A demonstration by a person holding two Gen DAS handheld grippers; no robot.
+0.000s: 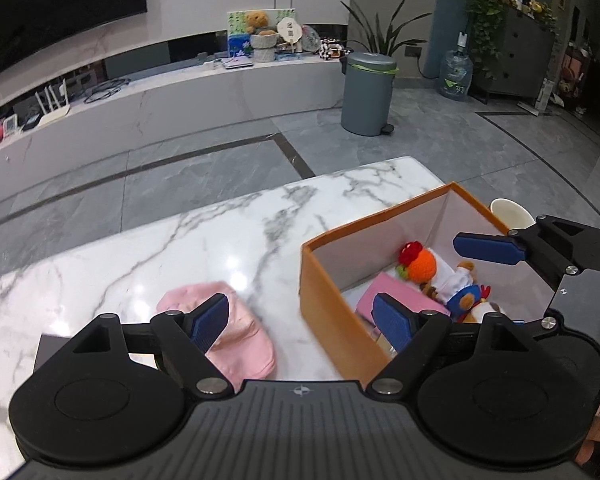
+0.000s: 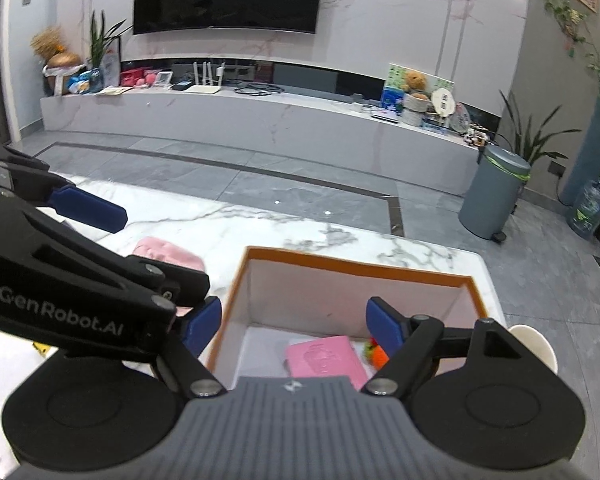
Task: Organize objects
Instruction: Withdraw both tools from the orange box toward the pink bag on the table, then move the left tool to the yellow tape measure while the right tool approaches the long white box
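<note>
Nearest, the left gripper (image 1: 302, 322) has its jaws wide apart and empty, tilted down over the desk (image 1: 140, 240). The pink cap (image 1: 236, 332) lies under its left finger, at 9 o'clock of the orange box (image 1: 332, 320), probably the next thing to store. The right gripper (image 2: 294, 326) hangs over the box, jaws wide and holding nothing, so I judge a thing was just dropped. Inside lie a pink book (image 2: 324, 360) and knitted toys (image 1: 418, 264). Farther, at 1 o'clock, stands a white cup (image 1: 510, 212)

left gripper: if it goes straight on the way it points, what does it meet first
Probably the marble table, in the gap between the pink cap and the orange box; depth is unclear. The left gripper is open and empty.
</note>
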